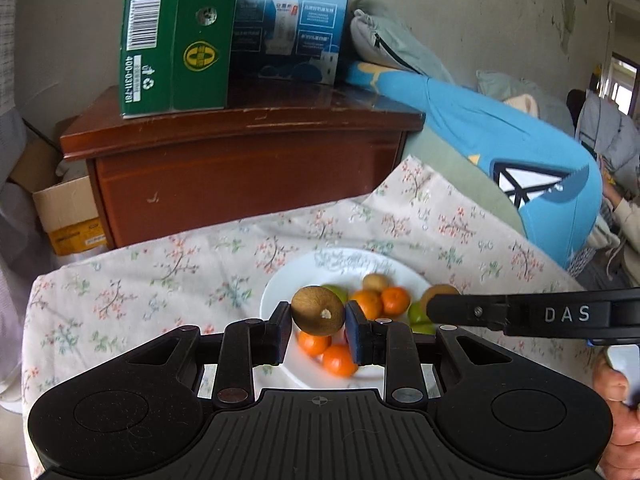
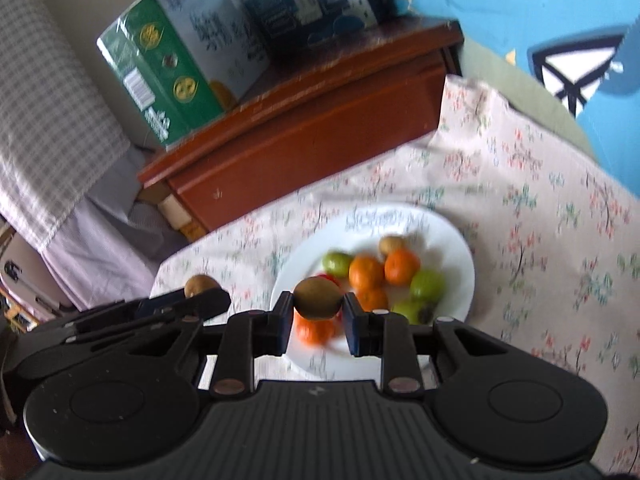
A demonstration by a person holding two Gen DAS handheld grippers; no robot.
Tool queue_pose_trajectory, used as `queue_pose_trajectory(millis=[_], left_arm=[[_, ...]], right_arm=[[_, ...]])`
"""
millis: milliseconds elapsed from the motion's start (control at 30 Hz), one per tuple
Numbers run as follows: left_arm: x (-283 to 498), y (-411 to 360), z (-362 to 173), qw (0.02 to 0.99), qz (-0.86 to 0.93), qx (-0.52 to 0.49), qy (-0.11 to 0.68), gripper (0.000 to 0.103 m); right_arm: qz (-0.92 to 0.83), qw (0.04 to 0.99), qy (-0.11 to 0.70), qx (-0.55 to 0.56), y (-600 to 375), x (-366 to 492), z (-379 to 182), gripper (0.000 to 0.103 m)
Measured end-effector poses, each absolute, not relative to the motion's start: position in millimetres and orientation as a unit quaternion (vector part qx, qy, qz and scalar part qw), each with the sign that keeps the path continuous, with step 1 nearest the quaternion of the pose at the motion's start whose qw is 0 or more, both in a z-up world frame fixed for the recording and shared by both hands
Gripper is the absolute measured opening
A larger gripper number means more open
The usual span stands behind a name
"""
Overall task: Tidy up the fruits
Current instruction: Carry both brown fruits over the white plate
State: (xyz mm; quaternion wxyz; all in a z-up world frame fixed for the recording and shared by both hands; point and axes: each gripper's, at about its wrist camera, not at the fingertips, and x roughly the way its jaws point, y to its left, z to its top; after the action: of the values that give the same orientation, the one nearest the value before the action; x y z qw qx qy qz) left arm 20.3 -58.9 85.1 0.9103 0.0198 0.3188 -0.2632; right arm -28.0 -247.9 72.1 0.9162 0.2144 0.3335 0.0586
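Keep both grippers, left gripper [image 1: 318, 322] and right gripper [image 2: 318, 306], pinching their 2 kiwis [image 1: 318, 316] [image 2: 319, 298] firmly above the white plate [image 1: 280, 292].

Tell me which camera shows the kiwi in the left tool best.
The left wrist view: the kiwi in the left tool is sharp and central, its pale stem end facing the camera, pads on both sides. The right wrist view shows only its blurred top behind the left tool, at that picture's left.
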Motion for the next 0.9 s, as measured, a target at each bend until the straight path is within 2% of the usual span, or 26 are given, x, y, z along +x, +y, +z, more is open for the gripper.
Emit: queue_pose_trajectory(millis=[900], left_arm=[[86.1,-84.7,36.7,0.889,-0.233,0.05,0.391,0.026]], right_arm=[[0.066,0.918,0.35,0.173,-248.7,61.4,38.1,0.026]])
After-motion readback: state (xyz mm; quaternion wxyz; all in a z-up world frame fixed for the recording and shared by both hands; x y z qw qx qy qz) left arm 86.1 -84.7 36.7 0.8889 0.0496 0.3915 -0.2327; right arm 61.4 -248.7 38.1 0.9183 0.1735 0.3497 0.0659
